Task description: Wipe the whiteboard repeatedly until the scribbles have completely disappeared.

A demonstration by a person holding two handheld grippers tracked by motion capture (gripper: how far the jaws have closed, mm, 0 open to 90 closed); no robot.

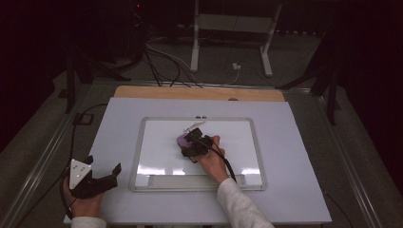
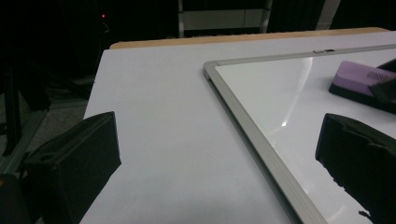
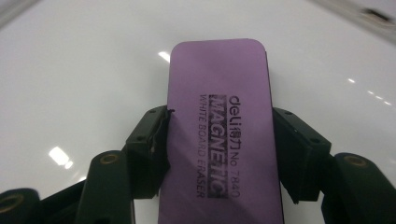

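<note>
Eraser: a purple rectangular whiteboard eraser with a black felt base [image 3: 219, 135] lies flat on the board, a little above the board's middle in the high view.
Board: a white rectangular whiteboard with a silver metal frame [image 1: 256, 142] lies in the middle of the pale table top [image 1: 304, 190]; the eraser is the one thing on its writing surface, and a grey tray strip [image 1: 185, 181] runs along its near edge.
Right gripper: the black right gripper [image 3: 219, 154] is clamped on the eraser; in the right gripper view its two pads press on the eraser's two long sides, near the end closer to the hand.
Left gripper: the black left gripper [image 2: 219, 154] rests at the near left corner of the table, beside the board and well apart from the eraser; its jaws stand wide apart with nothing between them.
High view: it shows both hands, the grey three-cornered plate [image 1: 79, 172] on the left gripper, a wooden strip [image 1: 142, 92] at the far edge of the table, and cables [image 1: 161, 61] on the dark floor behind.
Right gripper view: it shows the black printed text on the purple top, "deli MAGNETIC WHITE BOARD ERASER No 7840", which is too small to read from above.
Left gripper view: it shows the board's far left corner and the eraser from the side, where the black base under the purple top is plain.
</note>
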